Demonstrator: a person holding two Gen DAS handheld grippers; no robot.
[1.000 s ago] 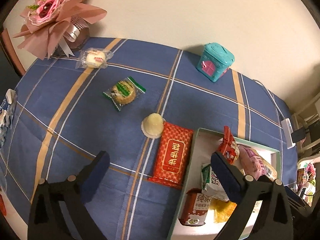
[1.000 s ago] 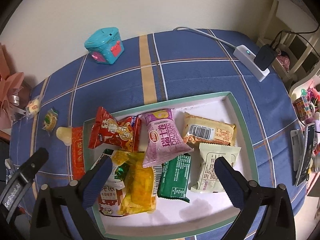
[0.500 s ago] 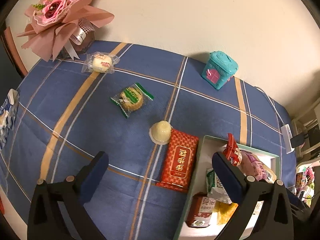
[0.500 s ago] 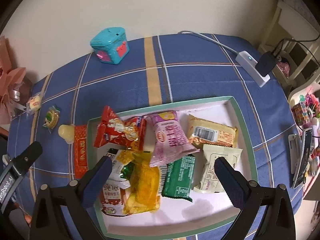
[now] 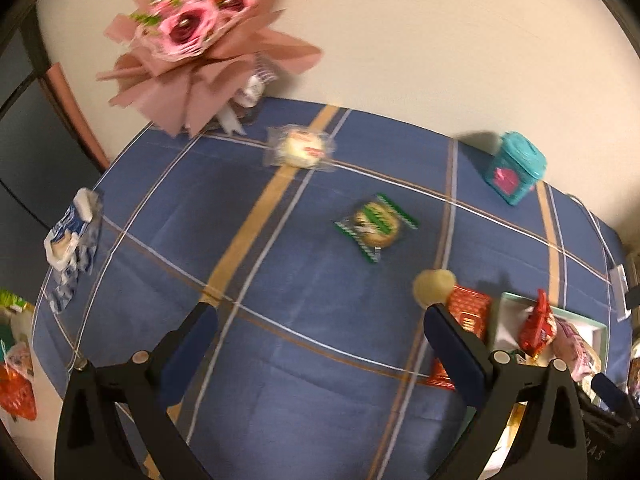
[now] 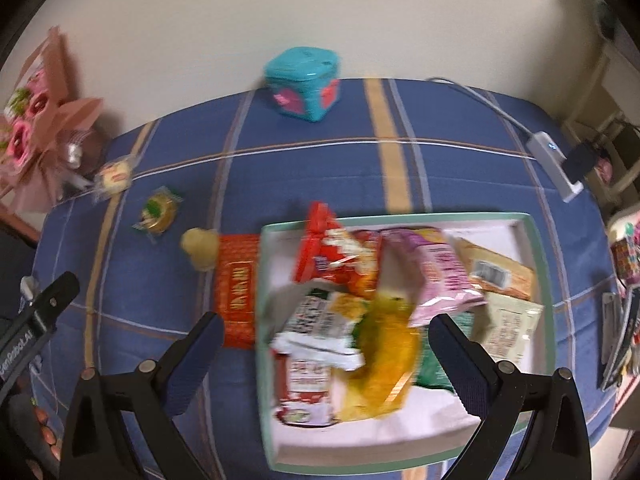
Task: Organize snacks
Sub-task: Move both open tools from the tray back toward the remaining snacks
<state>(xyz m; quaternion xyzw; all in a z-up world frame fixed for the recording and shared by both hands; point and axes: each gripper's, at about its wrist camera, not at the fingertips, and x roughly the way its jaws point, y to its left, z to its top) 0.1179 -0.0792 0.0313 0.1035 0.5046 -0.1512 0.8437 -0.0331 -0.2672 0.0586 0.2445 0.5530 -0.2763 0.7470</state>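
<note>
Left wrist — gripper (image 5: 320, 322) agape, empty

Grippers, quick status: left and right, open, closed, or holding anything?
Left gripper: open, holding nothing, above the blue tablecloth.
Right gripper: open, holding nothing, above the snack tray.

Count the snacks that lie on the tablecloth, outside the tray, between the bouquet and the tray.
4: white pastry nearest the bouquet, green-wrapped cookie, jelly cup, red packet against the tray.
</note>
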